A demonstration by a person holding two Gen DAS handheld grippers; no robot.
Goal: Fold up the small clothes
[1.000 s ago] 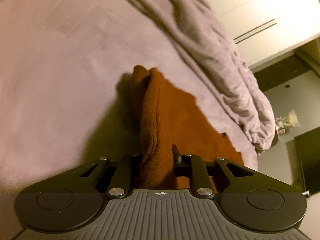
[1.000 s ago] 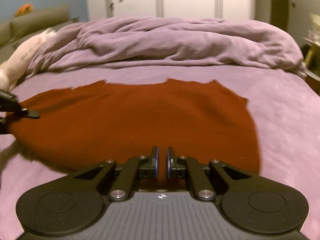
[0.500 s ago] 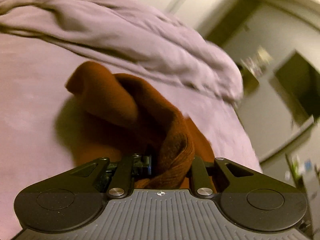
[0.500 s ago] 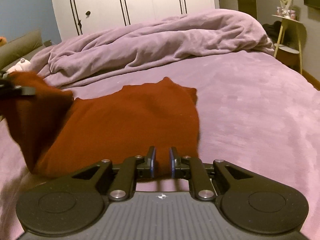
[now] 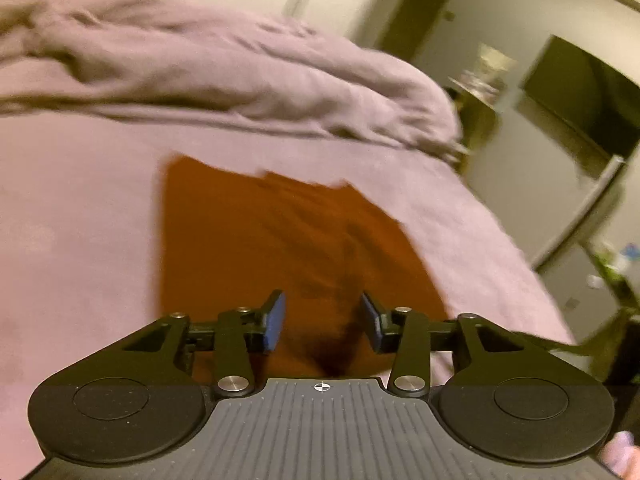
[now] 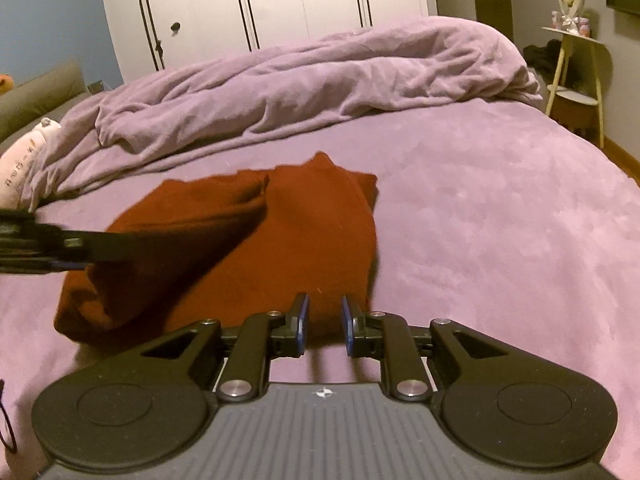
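Both grippers stand with jaws apart, gripping nothing: the left gripper (image 5: pixel 322 320) hovers over the rust-red knitted garment (image 6: pixel 280 248), the right gripper (image 6: pixel 324 326) sits at its near edge. That garment lies folded over on the mauve plush bedspread (image 6: pixel 500 232), one flap still raised on the left. To finish this fold well, I would press the flap flat and square the edges before regripping. A rumpled lilac duvet (image 6: pixel 320 80) lies behind, white wardrobe doors (image 6: pixel 260 4) beyond.

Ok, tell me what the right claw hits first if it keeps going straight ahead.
Probably the rust-red knit garment on the purple bedspread: the right claw stands open, aimed at its near edge, though depth is unclear.
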